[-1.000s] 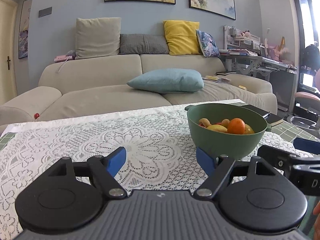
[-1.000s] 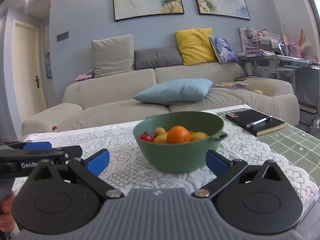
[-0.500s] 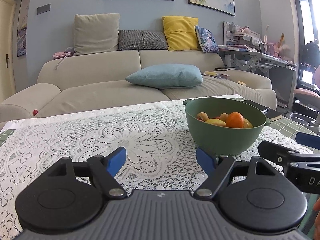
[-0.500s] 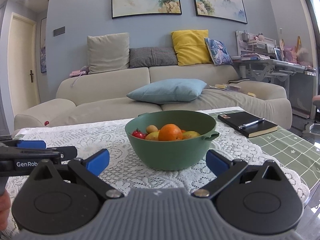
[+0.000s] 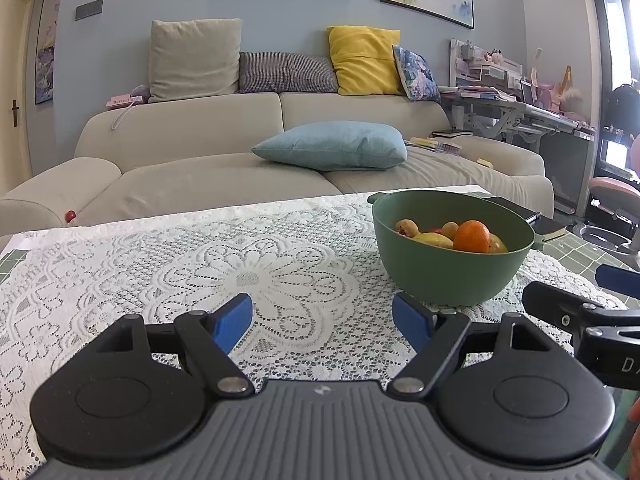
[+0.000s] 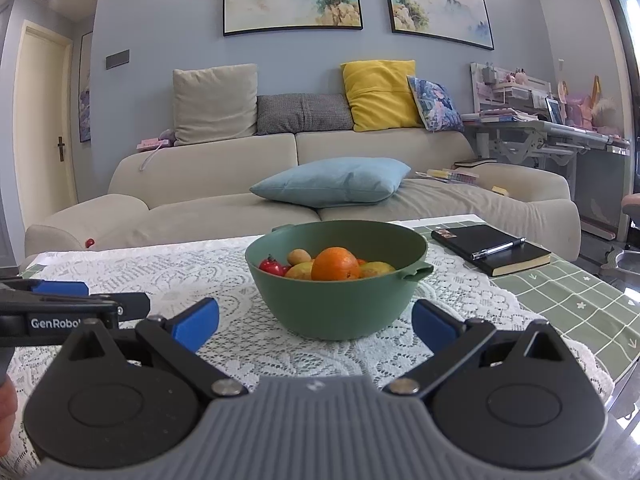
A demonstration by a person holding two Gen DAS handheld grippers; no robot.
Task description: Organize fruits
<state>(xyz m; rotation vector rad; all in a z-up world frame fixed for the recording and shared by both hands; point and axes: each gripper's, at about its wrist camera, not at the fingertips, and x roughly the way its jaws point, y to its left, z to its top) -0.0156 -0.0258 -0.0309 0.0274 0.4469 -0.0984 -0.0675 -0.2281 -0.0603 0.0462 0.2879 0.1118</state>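
**Inspector:** Right gripper point(image 6: 315, 322) stands spread wide and empty, low over the lace tablecloth point(image 6: 224, 264), with the green bowl point(image 6: 336, 308) dead ahead between the lines of its two blue pads.

**Clerk:** And the left gripper point(image 5: 322, 318)?

**Inspector:** Also spread wide, nothing held. From it the bowl lies forward and to the right, beyond its right pad, so I judge the right hand the nearer and the better aligned.

**Clerk:** The fruit itself?

**Inspector:** All inside the bowl: an orange point(image 6: 335, 264) topmost and nearest centre, a red tomato point(image 6: 272, 266) at the left wall, a small tan fruit point(image 6: 298, 257) behind it, yellow pieces below (kind not determinable). The orange is round, no long axis to note.

**Clerk:** Obstructions?

**Inspector:** The bowl's near rim stands between pads and fruit; an approach from above the rim looks necessary. A black notebook point(image 6: 490, 248) with a pen point(image 6: 498, 249) lies well to the right, clear of the path. The left tool sits just beside the right one, a possible crowding risk
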